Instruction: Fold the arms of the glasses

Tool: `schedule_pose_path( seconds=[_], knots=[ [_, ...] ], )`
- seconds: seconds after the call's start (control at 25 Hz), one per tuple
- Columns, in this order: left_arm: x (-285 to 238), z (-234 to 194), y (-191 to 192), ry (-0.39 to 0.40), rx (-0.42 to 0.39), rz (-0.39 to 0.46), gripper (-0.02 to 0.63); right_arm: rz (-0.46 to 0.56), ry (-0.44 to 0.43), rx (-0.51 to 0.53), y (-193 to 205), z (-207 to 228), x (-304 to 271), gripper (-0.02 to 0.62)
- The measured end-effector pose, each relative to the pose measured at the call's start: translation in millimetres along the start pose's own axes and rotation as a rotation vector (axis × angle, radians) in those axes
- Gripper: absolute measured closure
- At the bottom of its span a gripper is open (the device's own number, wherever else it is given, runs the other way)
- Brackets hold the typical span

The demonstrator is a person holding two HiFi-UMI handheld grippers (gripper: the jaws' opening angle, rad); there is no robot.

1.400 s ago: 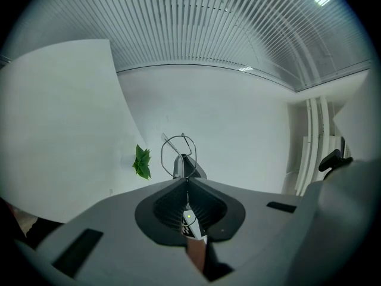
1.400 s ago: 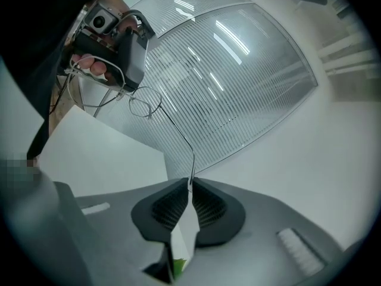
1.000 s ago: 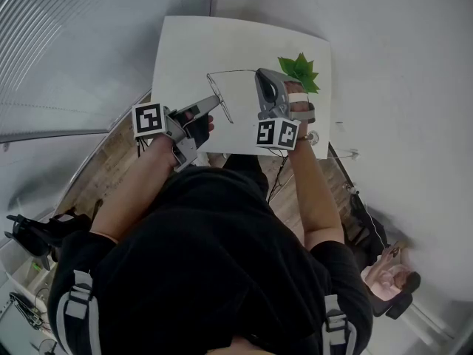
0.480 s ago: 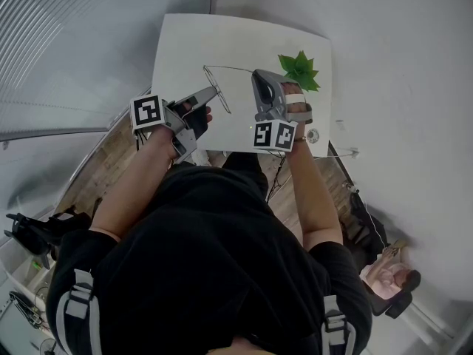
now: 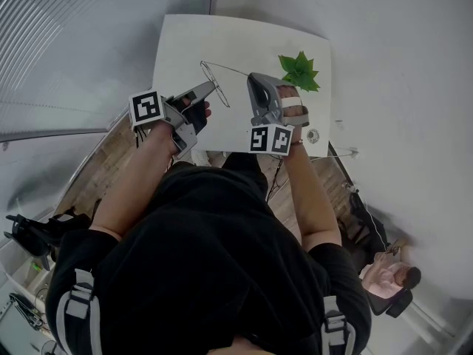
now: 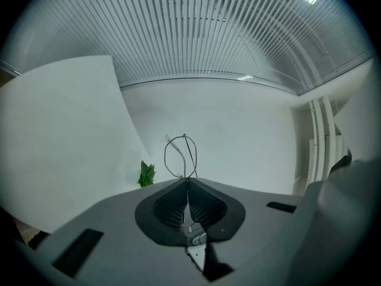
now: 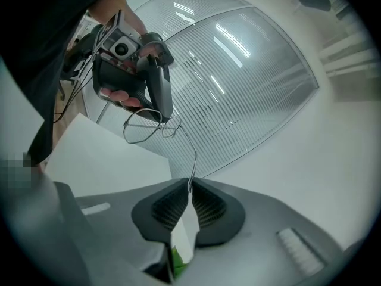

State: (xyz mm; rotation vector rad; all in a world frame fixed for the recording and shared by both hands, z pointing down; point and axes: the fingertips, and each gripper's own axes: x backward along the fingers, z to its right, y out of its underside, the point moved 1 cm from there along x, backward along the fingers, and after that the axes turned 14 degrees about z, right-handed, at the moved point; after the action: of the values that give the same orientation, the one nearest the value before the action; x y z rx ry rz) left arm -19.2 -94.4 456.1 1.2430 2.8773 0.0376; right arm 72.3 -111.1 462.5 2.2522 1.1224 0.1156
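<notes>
Two grippers hung over the white table (image 5: 222,39), and the thin wire glasses (image 5: 224,68) were strung between them, clear of the tabletop. In its own view, I saw the left gripper (image 6: 187,180) with its jaws pressed together on the front of the frame. The wire rims stood up just past its tips. The right gripper (image 7: 190,183) had its jaws pinched on the very end of one arm of the glasses. From the pads that arm curved up and away to the lenses, where the other gripper and the hand around it showed holding the front. In the head view the arm ran out from the corner of the frame to the right gripper, standing off from the front and not folded against it. I could not make out the second arm. A green leaf (image 5: 299,71) lay on the table just beside the right gripper, toward the table's right edge.
</notes>
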Motion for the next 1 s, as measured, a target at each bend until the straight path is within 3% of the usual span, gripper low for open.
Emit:
schedule_pose_path(
  seconds=[1.0],
  knots=[
    [-7.5,0.7,-23.6,0.001,0.000,0.051,0.592,0.055,-0.080,-0.041,-34.1,-36.7,-4.6,0.557]
  ],
)
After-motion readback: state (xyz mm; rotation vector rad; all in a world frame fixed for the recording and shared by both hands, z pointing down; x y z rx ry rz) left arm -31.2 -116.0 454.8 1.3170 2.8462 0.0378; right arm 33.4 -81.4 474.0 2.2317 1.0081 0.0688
